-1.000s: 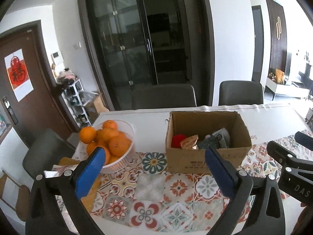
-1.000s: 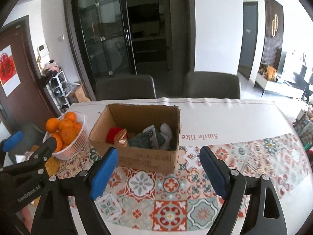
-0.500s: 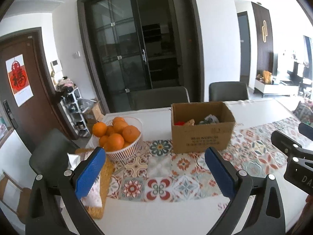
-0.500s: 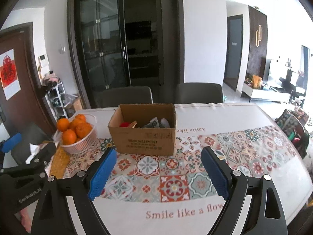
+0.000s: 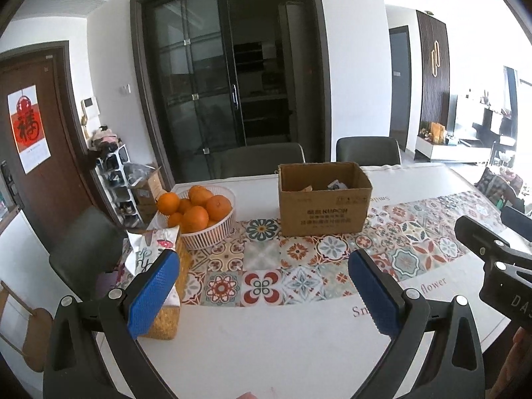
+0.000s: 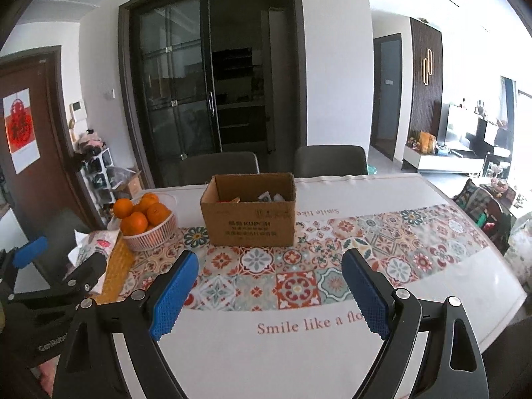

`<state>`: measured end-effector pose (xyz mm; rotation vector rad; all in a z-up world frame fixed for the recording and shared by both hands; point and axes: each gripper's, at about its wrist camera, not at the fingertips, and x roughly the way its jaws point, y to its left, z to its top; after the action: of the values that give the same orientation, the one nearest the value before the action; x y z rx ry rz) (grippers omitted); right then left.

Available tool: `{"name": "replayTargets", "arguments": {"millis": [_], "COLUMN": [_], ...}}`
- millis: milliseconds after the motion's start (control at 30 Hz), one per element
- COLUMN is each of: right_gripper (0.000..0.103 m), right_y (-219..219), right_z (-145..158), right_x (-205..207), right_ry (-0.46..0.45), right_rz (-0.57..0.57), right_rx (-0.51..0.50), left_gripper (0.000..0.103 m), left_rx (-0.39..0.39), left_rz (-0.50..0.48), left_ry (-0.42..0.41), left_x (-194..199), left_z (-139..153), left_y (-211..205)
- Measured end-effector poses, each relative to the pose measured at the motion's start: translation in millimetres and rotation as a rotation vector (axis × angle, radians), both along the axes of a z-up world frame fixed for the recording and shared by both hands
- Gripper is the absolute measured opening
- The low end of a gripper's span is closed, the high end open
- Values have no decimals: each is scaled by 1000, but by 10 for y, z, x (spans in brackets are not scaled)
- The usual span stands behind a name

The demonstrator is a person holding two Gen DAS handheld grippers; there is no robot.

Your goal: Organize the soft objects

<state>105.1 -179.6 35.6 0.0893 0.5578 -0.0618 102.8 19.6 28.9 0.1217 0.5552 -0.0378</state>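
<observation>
Soft items [image 6: 266,197]: barely seen inside cardboard box [image 5: 324,207] mid-surface; judged light, squashy; best pinched mid-body.
Left gripper [image 5: 266,296]: jaws released, nothing held.
Right gripper [image 6: 269,294]: jaws released, nothing held.

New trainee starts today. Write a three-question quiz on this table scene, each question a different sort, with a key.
1. True or false: the brown cardboard box on the patterned tablecloth stands open at the top.
2. Which is nearest the white slatted basket of oranges?
A. the woven straw tissue holder
B. the grey chair backs
C. the pink "Smile like a" lettering
3. Fill in: the blue-padded right gripper is ____ and holds nothing.

Key
1. True; things show inside above the rim.
2. A.
3. Open; the blue-padded left gripper is open and empty as well.
</observation>
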Motion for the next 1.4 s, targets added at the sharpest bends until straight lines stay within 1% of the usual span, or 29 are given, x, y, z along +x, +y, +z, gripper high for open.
{"name": "replayTargets", "arguments": {"millis": [67,233,500,567,767,1000,1133,1400], "right_gripper": [92,98,98,98,98,98,98,98], "right_y": [-18,-65,-188,-221,-265,-267,-261,-288], "right_z": [7,33,52,58,102,195,229,251], "right_x": [-85,-264,-523,-600,-847,-1008,-1044,-1059], "right_ry": [-4,-23,-22,-25,-39,-59,-71,-76], "right_rz": [1,8,-1,-19,-14,0,2,0], "right_rx": [3,7,3,-4,-4,-6,-15,-13], "left_gripper": [103,103,103,103,103,103,103,103], "left_rx": [-3,-4,0,4,-2,-7,-1,6], "left_rz": [-2,10,39,39,38,35,37,32], "left_ry": [4,-17,-63,-66,-90,-110,-129,-140], "left_x": [-64,-259,-613,-698,-926,-1056,-1099,-1127], "left_z": [7,30,107,130,222,307,341,366], "left_y": [-18,-72,-165,-183,-209,-223,-236,-257]}}
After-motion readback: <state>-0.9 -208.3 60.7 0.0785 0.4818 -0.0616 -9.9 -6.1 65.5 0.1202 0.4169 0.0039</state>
